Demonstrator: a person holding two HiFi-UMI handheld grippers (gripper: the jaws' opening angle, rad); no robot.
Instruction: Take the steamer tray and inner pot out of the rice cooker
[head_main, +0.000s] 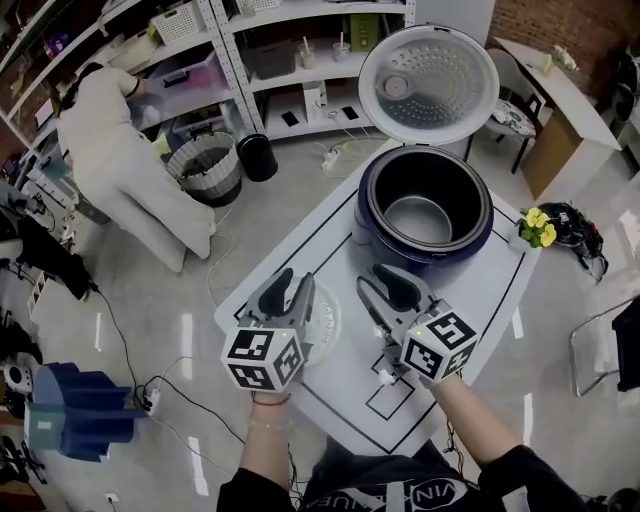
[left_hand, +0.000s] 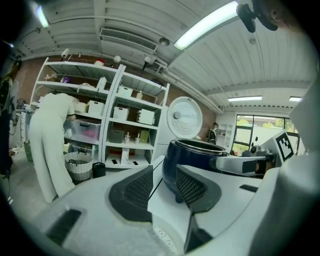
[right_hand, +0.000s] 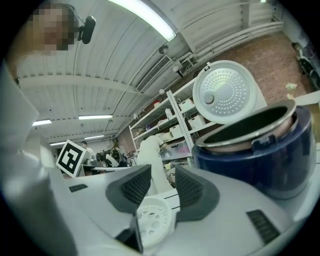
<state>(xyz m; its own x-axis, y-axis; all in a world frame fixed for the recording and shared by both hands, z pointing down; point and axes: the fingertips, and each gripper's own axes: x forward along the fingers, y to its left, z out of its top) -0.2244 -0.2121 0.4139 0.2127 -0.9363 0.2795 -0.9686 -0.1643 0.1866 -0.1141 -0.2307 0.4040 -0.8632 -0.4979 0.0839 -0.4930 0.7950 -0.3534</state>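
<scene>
**Both jaws empty; steamer tray on bench, inner pot in cooker**

At the far left, a person in white (head_main: 120, 160) is bent toward the shelves (head_main: 300, 60), well apart from the bench (head_main: 480, 300). The left gripper (head_main: 296, 285) is held low over the bench. Its jaws are pointed away from the body and set narrowly apart, with nothing between them. The steamer tray (head_main: 328, 322), a white perforated disc, lies flat on the bench beneath these jaws and just to their right. Part of it is covered by the gripper. The right gripper (head_main: 375, 282) is held alongside, angled toward the rice cooker (head_main: 372, 228), with its jaws likewise narrowly apart and empty. The inner pot (head_main: 420, 218) is seated in the cooker body, and the lid (head_main: 428, 85) is raised. Both hands are hidden behind the marker cubes (head_main: 263, 358); only the forearms (head_main: 265, 450) are seen.
</scene>
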